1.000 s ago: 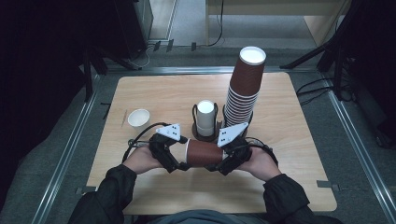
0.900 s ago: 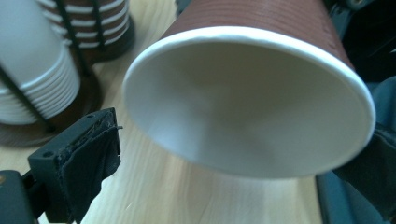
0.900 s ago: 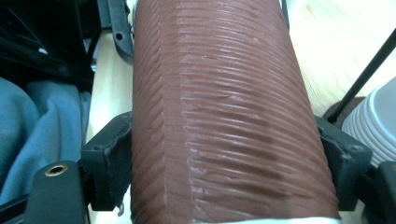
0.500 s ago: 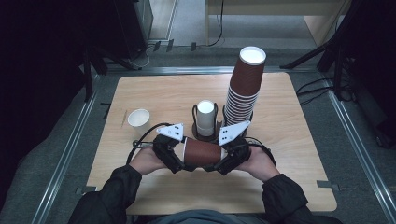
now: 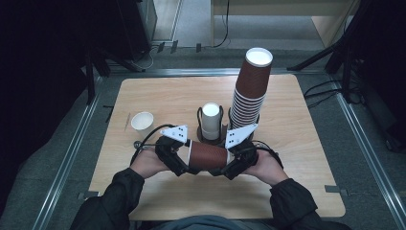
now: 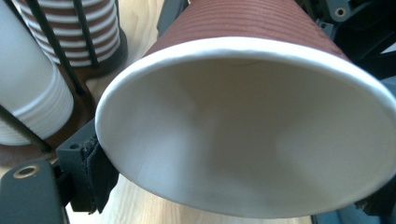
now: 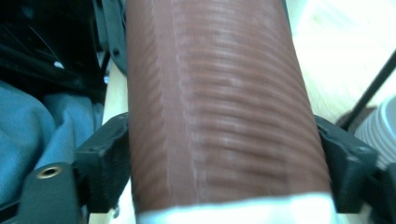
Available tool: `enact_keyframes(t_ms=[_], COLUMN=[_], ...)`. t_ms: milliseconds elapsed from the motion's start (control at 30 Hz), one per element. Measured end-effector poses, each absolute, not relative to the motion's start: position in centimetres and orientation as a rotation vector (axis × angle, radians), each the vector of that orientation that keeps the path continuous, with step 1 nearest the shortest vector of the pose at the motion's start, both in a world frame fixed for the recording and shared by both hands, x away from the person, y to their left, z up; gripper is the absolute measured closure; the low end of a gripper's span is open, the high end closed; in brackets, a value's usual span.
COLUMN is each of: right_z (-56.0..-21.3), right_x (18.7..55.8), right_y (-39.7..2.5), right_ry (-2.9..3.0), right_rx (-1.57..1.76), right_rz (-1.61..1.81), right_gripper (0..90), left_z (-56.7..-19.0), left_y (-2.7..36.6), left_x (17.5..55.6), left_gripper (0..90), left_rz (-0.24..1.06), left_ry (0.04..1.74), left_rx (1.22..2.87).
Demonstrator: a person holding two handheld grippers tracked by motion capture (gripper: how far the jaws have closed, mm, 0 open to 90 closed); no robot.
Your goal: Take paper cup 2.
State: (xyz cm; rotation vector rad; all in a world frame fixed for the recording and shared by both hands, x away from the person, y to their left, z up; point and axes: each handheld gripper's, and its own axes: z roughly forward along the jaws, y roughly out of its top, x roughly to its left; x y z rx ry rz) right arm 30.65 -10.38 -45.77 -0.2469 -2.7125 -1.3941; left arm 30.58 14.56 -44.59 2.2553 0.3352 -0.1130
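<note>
Pale wooden counter (image 5: 158, 189) carries everything. Just before the black wire cup holder (image 5: 210, 139), a ribbed brown paper cup (image 5: 208, 155) lies sideways, white-lined, clamped between left claw (image 5: 179, 160) and right claw (image 5: 231, 165). Best pull straight apart gently, without crushing it.
</note>
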Motion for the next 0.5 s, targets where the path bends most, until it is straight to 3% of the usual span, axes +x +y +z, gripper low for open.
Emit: enact_keyframes(t_ms=[500], right_z=[-46.7], right_x=[31.1], right_y=[-10.7], right_ry=[-2.824], right_rx=[-0.326], right_rz=[-1.248], right_gripper=[16.3], left_z=[-43.8], left_y=[16.2], left_x=[31.2], left_gripper=[8.1], left_rz=[-0.088], left_ry=[0.409], left_rx=[2.344])
